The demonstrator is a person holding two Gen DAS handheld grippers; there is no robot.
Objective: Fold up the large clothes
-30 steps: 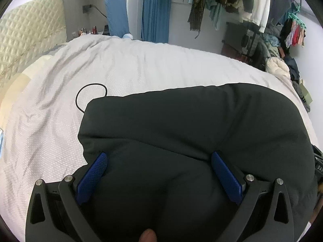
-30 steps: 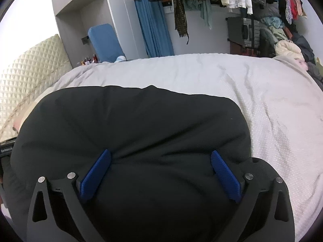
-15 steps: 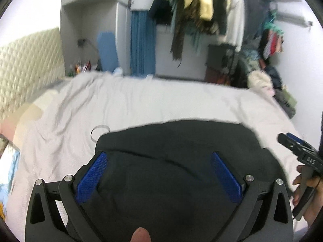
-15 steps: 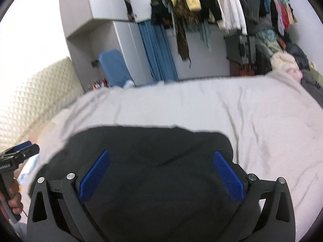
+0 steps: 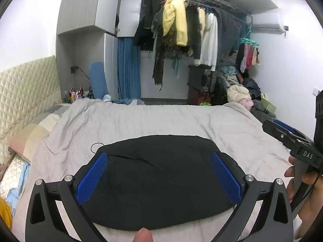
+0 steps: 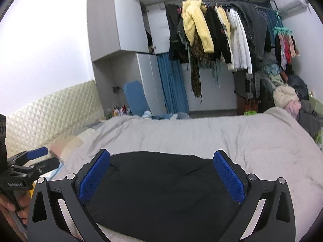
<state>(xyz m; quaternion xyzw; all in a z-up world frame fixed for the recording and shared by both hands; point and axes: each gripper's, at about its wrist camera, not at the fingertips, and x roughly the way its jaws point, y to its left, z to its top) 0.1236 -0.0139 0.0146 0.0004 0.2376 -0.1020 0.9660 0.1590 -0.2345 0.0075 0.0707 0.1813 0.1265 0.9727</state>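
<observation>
A black garment (image 5: 159,179) (image 6: 161,191) lies folded into a flat, rounded block on the grey bedspread (image 5: 161,121) (image 6: 222,137). My left gripper (image 5: 159,178) hovers above and in front of it, open, with nothing between its blue pads (image 5: 91,178). My right gripper (image 6: 161,178) is likewise open and raised over the garment, holding nothing. The right gripper (image 5: 290,139) shows at the right edge of the left wrist view, held by a hand. At the left edge of the right wrist view sits the left gripper (image 6: 38,159).
A thin black loop of cord (image 5: 97,147) lies on the bedspread beside the garment's far left corner. A quilted headboard (image 5: 24,92) and pillows (image 5: 30,133) stand to the left. A rail of hanging clothes (image 5: 191,26) and piled clothes (image 5: 242,94) lie beyond the bed.
Both grippers have lifted up and back from the garment, which they were down against a second ago. The garment now lies flat and untouched on the bed.
</observation>
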